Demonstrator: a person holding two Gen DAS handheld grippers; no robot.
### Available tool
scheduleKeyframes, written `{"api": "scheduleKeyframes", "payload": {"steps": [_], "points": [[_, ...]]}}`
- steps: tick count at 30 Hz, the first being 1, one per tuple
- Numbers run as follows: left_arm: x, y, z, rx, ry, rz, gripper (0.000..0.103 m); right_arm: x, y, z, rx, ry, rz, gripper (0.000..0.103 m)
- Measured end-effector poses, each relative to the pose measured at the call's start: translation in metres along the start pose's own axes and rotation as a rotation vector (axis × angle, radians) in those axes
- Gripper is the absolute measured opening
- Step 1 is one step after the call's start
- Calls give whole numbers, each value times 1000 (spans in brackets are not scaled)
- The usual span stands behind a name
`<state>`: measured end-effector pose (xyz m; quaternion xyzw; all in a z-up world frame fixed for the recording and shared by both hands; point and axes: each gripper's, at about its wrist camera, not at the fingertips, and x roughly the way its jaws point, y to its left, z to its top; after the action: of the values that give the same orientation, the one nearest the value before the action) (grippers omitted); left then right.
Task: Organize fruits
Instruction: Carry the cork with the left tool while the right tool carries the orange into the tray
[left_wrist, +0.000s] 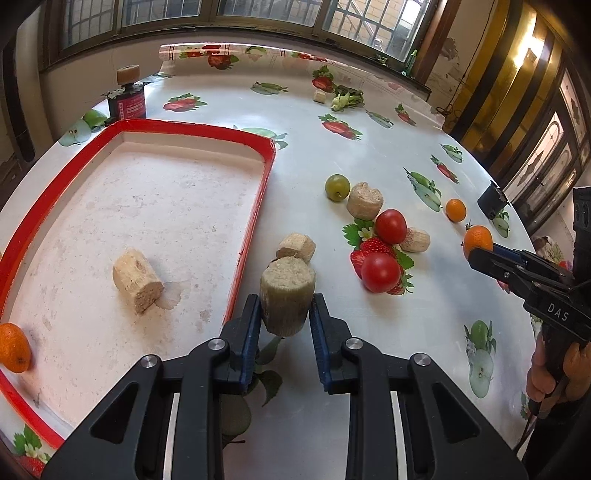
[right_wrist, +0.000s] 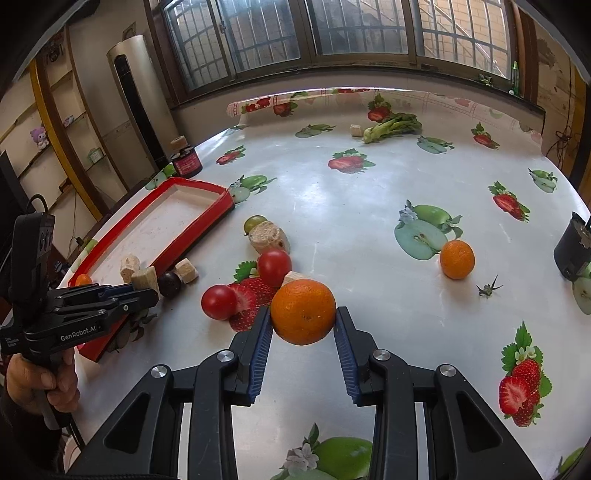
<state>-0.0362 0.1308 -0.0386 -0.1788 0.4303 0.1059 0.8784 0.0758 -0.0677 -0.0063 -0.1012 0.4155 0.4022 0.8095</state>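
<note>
On the far left sits our red-rimmed tray (left_wrist: 192, 127), already holding a small orange (left_wrist: 14, 348) against its near-left wall and one sugarcane piece (left_wrist: 137, 280) lying on its side on the floor.

Just right of the tray's right rim, our left gripper (left_wrist: 285, 309) has its blue pads pressed against both sides of a second, upright sugarcane stub (left_wrist: 287, 291); the fingers are closed only as far as the stub's width allows. The stub's long axis stands roughly vertical between the pads, and the tray lies immediately to its left, so we judge the coming move to be a short sideways carry over the rim. Another cut piece (left_wrist: 296, 246) lies just beyond it.

Further right, still loose on the fruit-print tablecloth (left_wrist: 369, 147), lie a green fruit (left_wrist: 337, 187), two red tomatoes (left_wrist: 380, 272) and more cane chunks.

Rightmost, our right gripper (right_wrist: 303, 320) clamps a large orange (right_wrist: 303, 311), pads touching both flanks. It is well apart from the tray, with the loose fruit between, so we reckon the left hand is the nearer one to deposit first. Another orange (right_wrist: 457, 258) waits beyond, to the right.
</note>
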Motion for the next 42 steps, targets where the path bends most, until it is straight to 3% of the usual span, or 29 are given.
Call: {"api": "scheduleKeyframes", "payload": {"steps": [19, 42], "points": [[-52, 8, -5, 3, -84, -2, 24, -10, 50, 15, -89, -32, 53, 35], [-79, 64, -4, -78, -145, 110, 24, 14, 119, 37, -182, -26, 145, 35]]}}
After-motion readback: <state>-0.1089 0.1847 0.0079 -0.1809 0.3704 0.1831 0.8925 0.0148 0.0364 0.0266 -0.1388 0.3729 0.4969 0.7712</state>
